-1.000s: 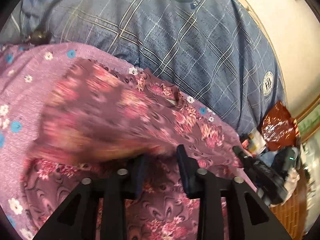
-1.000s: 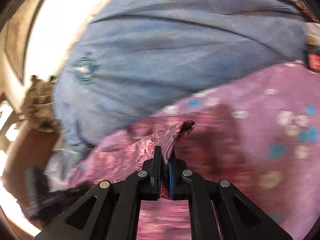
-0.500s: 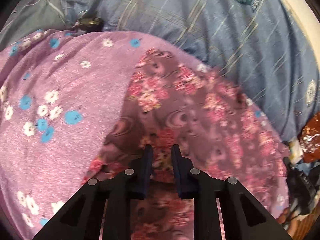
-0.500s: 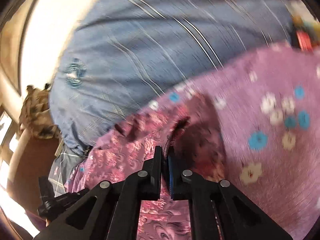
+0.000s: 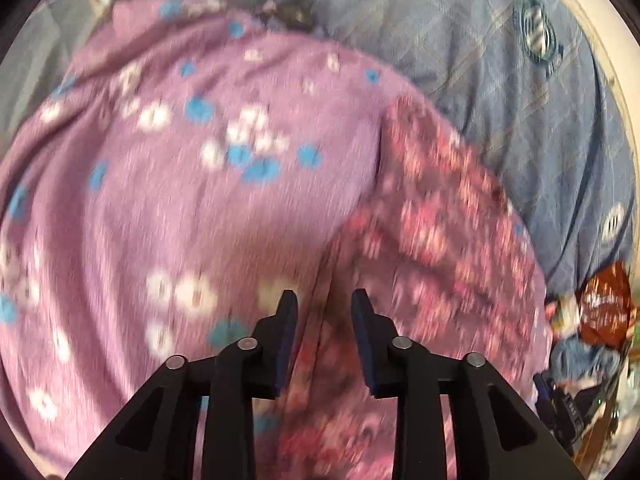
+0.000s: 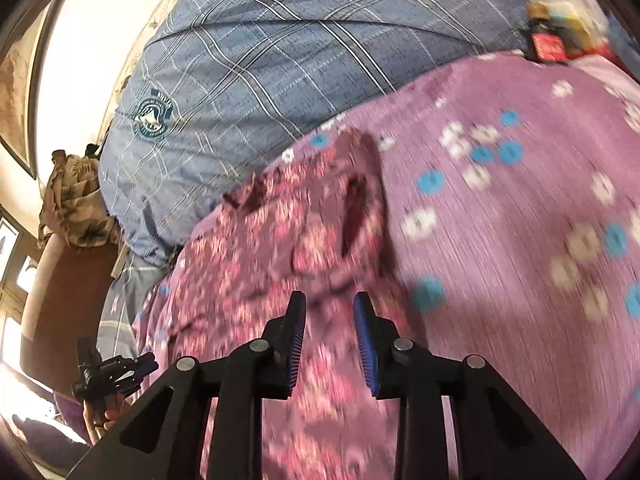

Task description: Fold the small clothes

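Flowered garment (image 6: 280, 248) (bunched) lies before both open tools, blanket (image 6: 520, 240) beside.

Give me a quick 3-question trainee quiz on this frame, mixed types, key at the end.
1. True or false: the right gripper is clamped on the dark floral garment.
2. What lies directly beneath the garment? A) lilac flowered sheet B) bare wood C) white towel
3. Fill in: the left gripper has its jaws ____.

Key: 1 false, both jaws stand apart above the cloth. 2 A, the lilac flowered sheet, which itself lies over the blue plaid blanket. 3 open.
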Tool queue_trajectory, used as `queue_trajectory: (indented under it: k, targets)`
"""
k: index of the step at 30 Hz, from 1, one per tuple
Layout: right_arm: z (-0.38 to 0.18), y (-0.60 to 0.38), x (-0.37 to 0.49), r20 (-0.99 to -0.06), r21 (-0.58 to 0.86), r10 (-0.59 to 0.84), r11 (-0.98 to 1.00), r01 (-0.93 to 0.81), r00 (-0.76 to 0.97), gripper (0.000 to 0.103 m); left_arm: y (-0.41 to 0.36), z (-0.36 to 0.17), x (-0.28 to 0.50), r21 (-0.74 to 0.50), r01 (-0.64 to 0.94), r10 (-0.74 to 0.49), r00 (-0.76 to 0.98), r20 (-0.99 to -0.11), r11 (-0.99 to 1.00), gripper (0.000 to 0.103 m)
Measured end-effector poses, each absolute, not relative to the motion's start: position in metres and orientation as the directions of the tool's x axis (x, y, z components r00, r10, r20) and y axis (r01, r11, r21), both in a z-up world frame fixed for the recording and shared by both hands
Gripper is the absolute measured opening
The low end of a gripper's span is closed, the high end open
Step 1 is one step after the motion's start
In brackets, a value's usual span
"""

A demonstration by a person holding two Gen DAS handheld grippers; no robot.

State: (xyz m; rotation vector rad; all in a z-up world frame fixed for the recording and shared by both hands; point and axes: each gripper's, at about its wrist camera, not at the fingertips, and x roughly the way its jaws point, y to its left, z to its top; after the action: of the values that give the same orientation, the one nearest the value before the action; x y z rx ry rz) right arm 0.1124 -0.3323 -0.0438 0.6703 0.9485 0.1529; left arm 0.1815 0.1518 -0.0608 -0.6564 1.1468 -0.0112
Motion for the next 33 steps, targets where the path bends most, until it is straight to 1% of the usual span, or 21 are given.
queue_trajectory:
  k: [5, 6, 9, 10, 12, 14, 15, 16, 17, 18, 19, 21, 22, 24, 25, 27, 28, 29, 30, 31, 33]
  targets:
    - [-0.05, -0.351, 0.069, -0.734, 0.568, 0.364, 0.792, 0.224, 0.573, 0.033, 0.133, -0.071, 0.144, -0.505, -0.241, -0.421, 0.326, -0.846, 0.829, 0.034]
    - [-0.052, -0.358, 0.058, -0.74, 0.563, 0.355, 0.792, 0.238, 0.571, 0.035, 0.13, -0.072, 0.138, -0.508, -0.229, -0.432, 0.313, -0.846, 0.83, 0.036]
    - [-0.057, -0.375, 0.03, -0.755, 0.556, 0.34, 0.785, 0.272, 0.56, 0.044, 0.125, -0.084, 0.117, -0.555, -0.204, -0.496, 0.278, -0.822, 0.806, 0.049]
    - [-0.06, -0.378, 0.023, -0.757, 0.558, 0.344, 0.782, 0.278, 0.555, 0.045, 0.123, -0.086, 0.112, -0.563, -0.201, -0.507, 0.272, -0.818, 0.802, 0.055]
    - [-0.068, -0.38, 0.008, -0.758, 0.573, 0.366, 0.77, 0.282, 0.539, 0.045, 0.116, -0.092, 0.105, -0.557, -0.191, -0.507, 0.253, -0.824, 0.808, 0.056]
    - [-0.076, -0.374, -0.003, -0.739, 0.611, 0.426, 0.751, 0.253, 0.521, 0.045, 0.114, -0.096, 0.104, -0.555, -0.183, -0.508, 0.25, -0.824, 0.811, 0.053]
    - [-0.08, -0.367, -0.005, -0.731, 0.623, 0.451, 0.747, 0.231, 0.512, 0.045, 0.112, -0.093, 0.103, -0.554, -0.179, -0.506, 0.253, -0.825, 0.813, 0.05]
    - [-0.082, -0.36, -0.007, -0.729, 0.626, 0.469, 0.752, 0.208, 0.498, 0.044, 0.111, -0.09, 0.104, -0.555, -0.171, -0.507, 0.254, -0.823, 0.814, 0.029]
    - [-0.083, -0.352, -0.008, -0.737, 0.613, 0.474, 0.769, 0.18, 0.483, 0.04, 0.108, -0.088, 0.104, -0.557, -0.166, -0.511, 0.253, -0.822, 0.813, 0.007]
    - [-0.081, -0.343, -0.009, -0.753, 0.58, 0.455, 0.801, 0.152, 0.475, 0.015, 0.109, -0.085, 0.103, -0.565, -0.167, -0.518, 0.254, -0.817, 0.808, 0.007]
    - [-0.076, -0.335, -0.011, -0.754, 0.567, 0.462, 0.817, 0.108, 0.466, 0.006, 0.112, -0.082, 0.1, -0.564, -0.174, -0.513, 0.268, -0.816, 0.807, 0.008]
    - [-0.06, -0.33, -0.019, -0.723, 0.572, 0.473, 0.819, 0.052, 0.503, 0.006, 0.117, -0.077, 0.09, -0.507, -0.179, -0.449, 0.284, -0.847, 0.843, 0.008]
    - [-0.051, -0.33, -0.023, -0.725, 0.543, 0.447, 0.839, 0.036, 0.524, 0.006, 0.121, -0.079, 0.084, -0.468, -0.19, -0.41, 0.28, -0.868, 0.863, 0.009]
    - [-0.05, -0.336, -0.025, -0.755, 0.499, 0.397, 0.864, 0.065, 0.522, 0.007, 0.124, -0.087, 0.072, -0.456, -0.218, -0.397, 0.267, -0.878, 0.863, 0.009]
    - [-0.056, -0.34, -0.024, -0.777, 0.484, 0.378, 0.87, 0.095, 0.503, 0.011, 0.124, -0.091, 0.067, -0.472, -0.221, -0.412, 0.268, -0.871, 0.854, 0.01]
    - [-0.066, -0.344, -0.025, -0.79, 0.503, 0.395, 0.855, 0.128, 0.468, 0.014, 0.115, -0.092, 0.056, -0.503, -0.188, -0.447, 0.272, -0.852, 0.844, 0.013]
    - [-0.07, -0.346, -0.028, -0.78, 0.535, 0.427, 0.835, 0.133, 0.458, 0.022, 0.108, -0.093, 0.053, -0.512, -0.16, -0.462, 0.265, -0.846, 0.844, 0.025]
    - [-0.074, -0.347, -0.033, -0.759, 0.575, 0.469, 0.807, 0.13, 0.452, 0.031, 0.103, -0.095, 0.05, -0.519, -0.133, -0.475, 0.263, -0.84, 0.844, 0.041]
    - [-0.076, -0.347, -0.037, -0.737, 0.612, 0.507, 0.781, 0.125, 0.446, 0.05, 0.096, -0.097, 0.045, -0.525, -0.098, -0.487, 0.264, -0.833, 0.845, 0.05]
    - [-0.08, -0.346, -0.042, -0.723, 0.636, 0.536, 0.762, 0.119, 0.437, 0.061, 0.089, -0.1, 0.042, -0.522, -0.077, -0.488, 0.261, -0.833, 0.849, 0.061]
    - [-0.086, -0.34, -0.045, -0.748, 0.615, 0.531, 0.78, 0.115, 0.398, 0.06, 0.082, -0.111, 0.04, -0.508, -0.053, -0.483, 0.241, -0.842, 0.86, 0.062]
